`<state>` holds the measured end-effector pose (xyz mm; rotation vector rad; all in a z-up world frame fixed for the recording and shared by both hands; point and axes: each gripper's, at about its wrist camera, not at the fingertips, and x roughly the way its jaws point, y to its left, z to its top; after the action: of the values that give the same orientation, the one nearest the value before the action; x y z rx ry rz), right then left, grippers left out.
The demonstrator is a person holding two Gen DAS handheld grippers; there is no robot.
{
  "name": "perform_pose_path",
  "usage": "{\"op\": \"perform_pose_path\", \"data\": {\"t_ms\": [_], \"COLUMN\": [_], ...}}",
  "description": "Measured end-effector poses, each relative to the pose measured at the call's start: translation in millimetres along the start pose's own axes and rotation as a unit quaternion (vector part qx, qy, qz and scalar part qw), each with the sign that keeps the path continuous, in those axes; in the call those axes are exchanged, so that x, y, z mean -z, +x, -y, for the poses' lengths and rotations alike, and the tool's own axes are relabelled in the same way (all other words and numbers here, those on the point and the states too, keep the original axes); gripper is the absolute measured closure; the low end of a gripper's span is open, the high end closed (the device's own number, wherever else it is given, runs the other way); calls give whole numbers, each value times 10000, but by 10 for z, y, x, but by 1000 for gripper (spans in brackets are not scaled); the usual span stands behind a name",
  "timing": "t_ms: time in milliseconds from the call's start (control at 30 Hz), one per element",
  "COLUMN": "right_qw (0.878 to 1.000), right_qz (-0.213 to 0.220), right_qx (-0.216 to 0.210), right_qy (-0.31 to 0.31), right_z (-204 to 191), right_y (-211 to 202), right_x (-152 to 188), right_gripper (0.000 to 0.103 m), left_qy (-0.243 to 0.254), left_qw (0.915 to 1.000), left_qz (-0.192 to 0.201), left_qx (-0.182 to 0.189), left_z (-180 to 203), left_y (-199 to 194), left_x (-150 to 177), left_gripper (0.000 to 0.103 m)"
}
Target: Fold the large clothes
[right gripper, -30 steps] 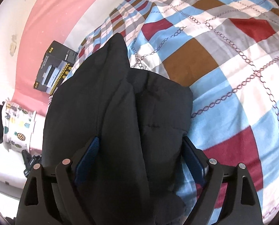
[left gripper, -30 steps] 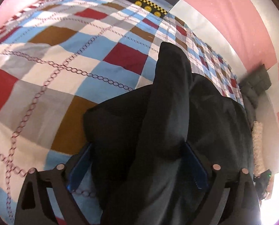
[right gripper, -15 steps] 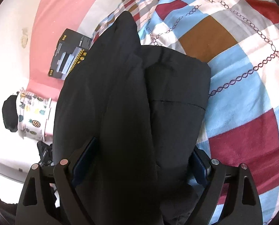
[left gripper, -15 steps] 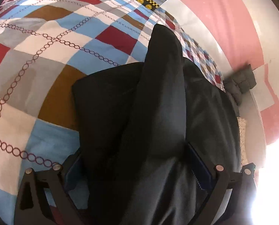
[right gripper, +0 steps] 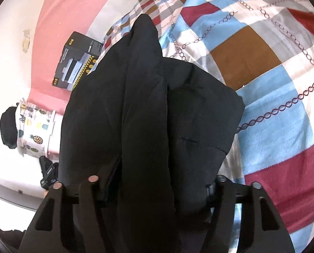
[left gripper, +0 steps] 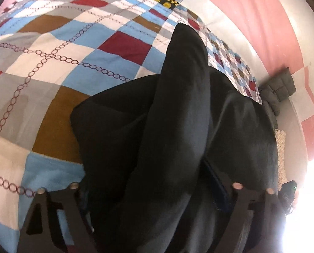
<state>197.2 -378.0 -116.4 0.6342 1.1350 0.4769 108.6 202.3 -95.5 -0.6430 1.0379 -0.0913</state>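
The black garment (left gripper: 178, 130) is lying in a bunched heap on the checked bedspread (left gripper: 57, 67), with one long fold standing up as a ridge through its middle and running away toward the far edge of the bed. From the other side the same dark cloth (right gripper: 148, 113) is spreading over the patchwork, a stitched seam showing on its right panel.

The left gripper (left gripper: 154, 191) is sitting with the ridge of cloth passing between its two fingers; the fabric is filling the gap and covering the tips, so I cannot tell whether the jaws are pinching it or only standing around it. A sliver of the blue pad (left gripper: 218, 189) is showing on the right finger, pressed against the cloth. The right gripper (right gripper: 154, 185) is in the same position, cloth piled over and between its fingers, and its grip is just as hard to judge.

A black printed box (right gripper: 78, 63) is resting at the head of the bed against the pink wall (right gripper: 68, 10); what it holds is not showing. In the left view only its yellow-checked edge is peeking in at the top, cut off. A pineapple-print cloth (right gripper: 34, 130) is hanging at the left, with something dark beside it that I cannot make out. Glare is washing out the lower right of the left view.
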Motion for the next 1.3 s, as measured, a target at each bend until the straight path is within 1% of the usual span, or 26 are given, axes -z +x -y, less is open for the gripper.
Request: {"op": "perform_pose_path", "data": {"t_ms": [100, 167, 200, 267, 367, 433, 633, 833, 1100, 1300], "right_qw": [9997, 9992, 9988, 9980, 9975, 9971, 9952, 9945, 9927, 9907], "right_qz": [-66, -76, -53, 10, 164, 299, 534, 667, 783, 864], "right_qx": [248, 388, 457, 589, 613, 582, 475, 357, 244, 119], "right_qy": [-40, -93, -145, -237, -300, -385, -661, -718, -885, -1046], "right_z": [-48, -119, -170, -273, -382, -469, -768, -946, -1150, -1366], "right_y": [72, 84, 52, -18, -144, -282, -534, -643, -730, -753], "right_x": [-63, -92, -87, -82, -60, -42, -46, -64, -94, -182], "right_gripper": [46, 52, 56, 60, 64, 66, 67, 67, 67, 67], "left_qy": [142, 317, 397, 537, 598, 616, 722, 716, 704, 655], "left_qw": [9996, 9985, 9977, 9959, 9944, 9940, 9928, 9921, 9906, 9890], "left_qz": [42, 81, 125, 240, 393, 495, 795, 981, 1148, 1317], "left_qx": [-251, -443, -533, -682, -778, -759, -523, -319, -239, -181], "left_z": [98, 223, 288, 391, 453, 496, 655, 720, 735, 711], "left_y": [19, -9, -36, -122, -292, -416, -710, -934, -1113, -1271], "left_x": [-22, -22, -20, 1, 22, 16, -99, -158, -201, -316], "left_gripper": [28, 41, 45, 58, 65, 67, 69, 70, 70, 70]}}
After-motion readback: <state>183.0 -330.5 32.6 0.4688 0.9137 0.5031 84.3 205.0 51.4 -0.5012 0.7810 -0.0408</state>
